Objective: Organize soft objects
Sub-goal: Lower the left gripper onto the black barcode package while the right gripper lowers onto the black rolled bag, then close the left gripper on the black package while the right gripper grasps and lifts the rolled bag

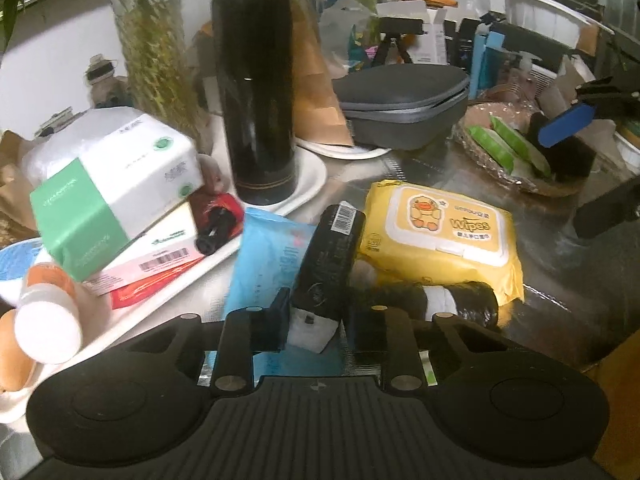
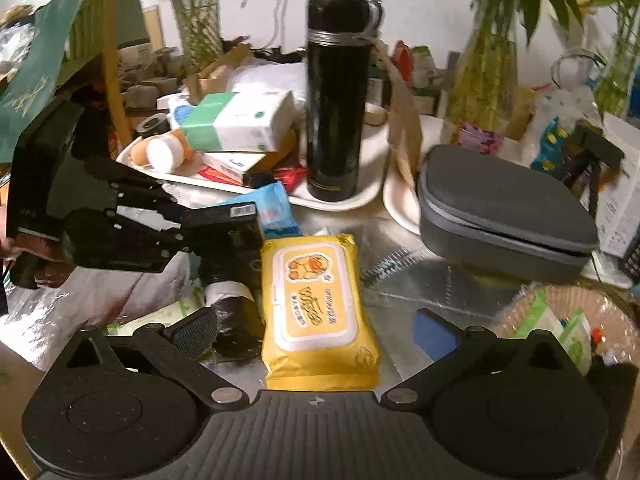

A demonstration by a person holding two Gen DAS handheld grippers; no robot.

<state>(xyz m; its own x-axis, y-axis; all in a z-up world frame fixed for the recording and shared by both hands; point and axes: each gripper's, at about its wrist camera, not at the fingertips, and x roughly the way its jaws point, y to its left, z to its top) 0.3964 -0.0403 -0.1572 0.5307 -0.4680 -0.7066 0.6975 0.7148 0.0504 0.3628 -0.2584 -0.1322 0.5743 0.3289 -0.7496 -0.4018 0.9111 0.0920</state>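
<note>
Yellow wipes pack (image 1: 436, 240), just ahead and right of the left claw (image 1: 316, 322), has "Wipes" in orange on its white flip lid beside a cartoon duck; small print under it too small to read. Black pack (image 1: 330, 258) between that claw's fingers carries a white barcode sticker, digits unreadable. Green-and-white tissue pack (image 1: 108, 196), left of it, lettering blurred.

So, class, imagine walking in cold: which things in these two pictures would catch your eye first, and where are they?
Probably the bright yellow wipes pack with its duck label, lying flat mid-table between the open fingers of the right gripper. Next, the tall black flask standing upright on a white tray behind it. Then the left gripper, clamped on a black packet beside the wipes.
</note>
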